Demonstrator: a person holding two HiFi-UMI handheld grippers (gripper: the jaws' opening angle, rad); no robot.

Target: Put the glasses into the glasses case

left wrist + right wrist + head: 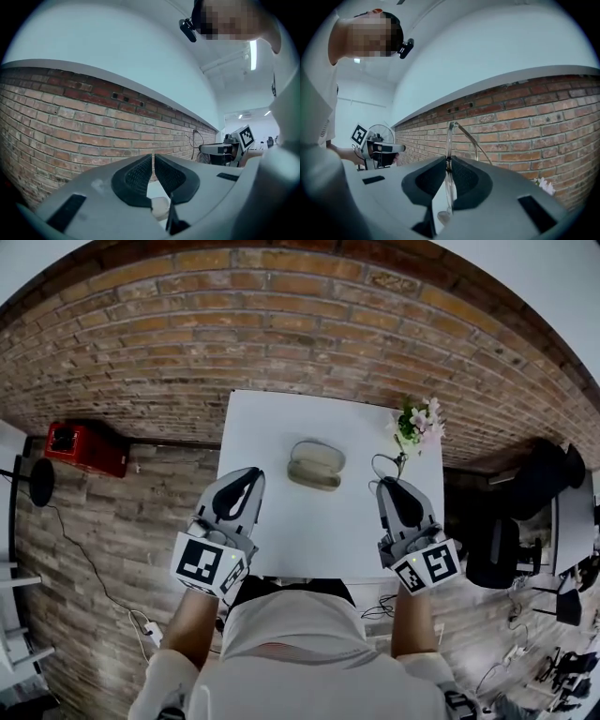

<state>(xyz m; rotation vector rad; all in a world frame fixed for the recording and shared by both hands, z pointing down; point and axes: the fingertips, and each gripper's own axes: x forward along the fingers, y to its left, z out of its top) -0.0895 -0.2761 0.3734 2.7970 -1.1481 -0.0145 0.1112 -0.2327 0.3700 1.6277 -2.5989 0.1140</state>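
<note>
Head view, case: the glasses case [316, 465] lies open on the white tabletop [281, 540], its pale lining facing up and nothing inside.
Head view, right tool: the right tool [392, 486] is to the right of the case and apart from it. The glasses [386, 467] project from its tip.
Head view, left tool: the left tool [249, 474] is to the left of the case, nearer the person, and does not touch it.
Head view, flowers: pink flowers [419, 423] stand beyond the case, to its right.
Left gripper view, state: the left tool [153, 157] has its jaws together with nothing between them. A pale rounded shape [159, 206] below them is probably the case.
Right gripper view, state: the right tool [447, 159] is clamped on the glasses [449, 140], gripping the thin frame edge-on. One arm of the glasses juts out to the right.
Step in hand: carrying the glasses; they are not yet in the case.
Next move: bring the glasses left over the open case and lower them into the lining with the arms folded. The left tool could steady the case.
Writing: none readable; only black-and-white square markers on the tool cubes.
</note>
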